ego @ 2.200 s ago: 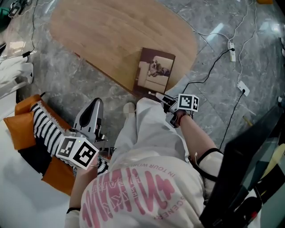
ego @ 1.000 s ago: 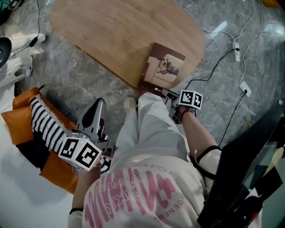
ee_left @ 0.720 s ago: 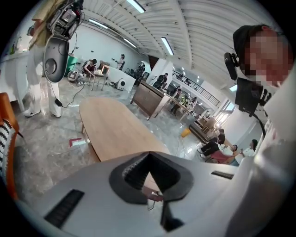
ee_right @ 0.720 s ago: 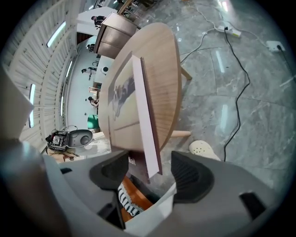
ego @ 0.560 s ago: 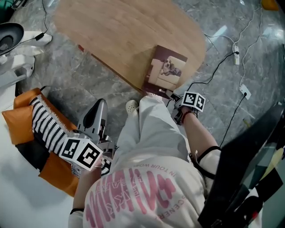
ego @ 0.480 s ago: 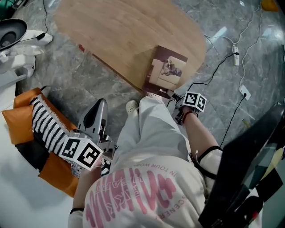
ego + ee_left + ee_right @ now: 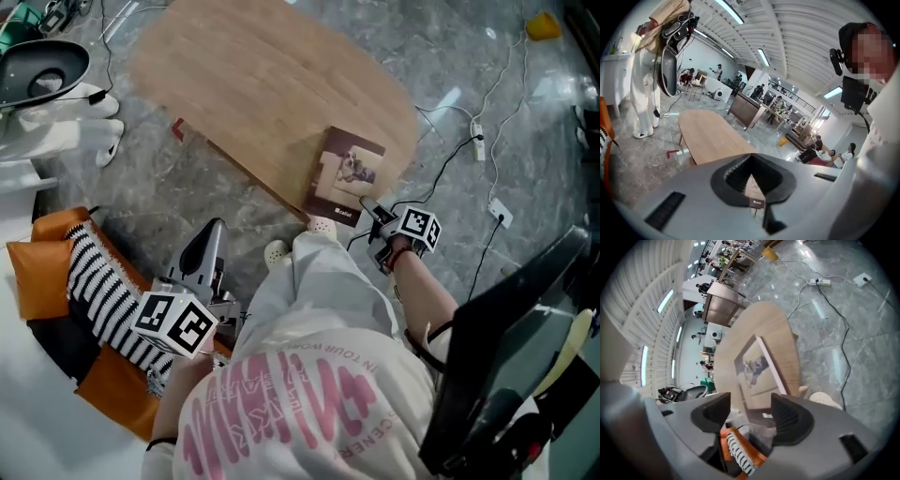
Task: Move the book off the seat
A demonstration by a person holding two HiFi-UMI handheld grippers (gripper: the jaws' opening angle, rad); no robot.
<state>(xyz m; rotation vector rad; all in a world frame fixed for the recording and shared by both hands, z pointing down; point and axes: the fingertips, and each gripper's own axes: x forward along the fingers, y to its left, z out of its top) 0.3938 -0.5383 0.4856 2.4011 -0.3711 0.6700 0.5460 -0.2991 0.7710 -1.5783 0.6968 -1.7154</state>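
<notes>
The brown book (image 7: 346, 176) with a dog picture lies flat on the wooden table (image 7: 253, 84), near its rounded front edge. My right gripper (image 7: 374, 216) is open just short of the book's near corner, with nothing between its jaws. In the right gripper view the book (image 7: 756, 370) lies beyond the spread jaws of the right gripper (image 7: 750, 411). My left gripper (image 7: 207, 234) hangs shut and empty beside the orange seat (image 7: 45, 274) with its striped cushion (image 7: 105, 300). In the left gripper view the book (image 7: 753, 189) shows past the left gripper (image 7: 751, 161).
Cables and power strips (image 7: 479, 131) trail over the marble floor on the right. The person's white shoes (image 7: 322, 228) stand by the table edge. A dark screen frame (image 7: 511, 347) stands at lower right, and a white machine (image 7: 56, 94) at upper left.
My right gripper has drawn back a little from the book's near edge and risen. The book rests in the same spot on the table. The left gripper has lifted slightly.
</notes>
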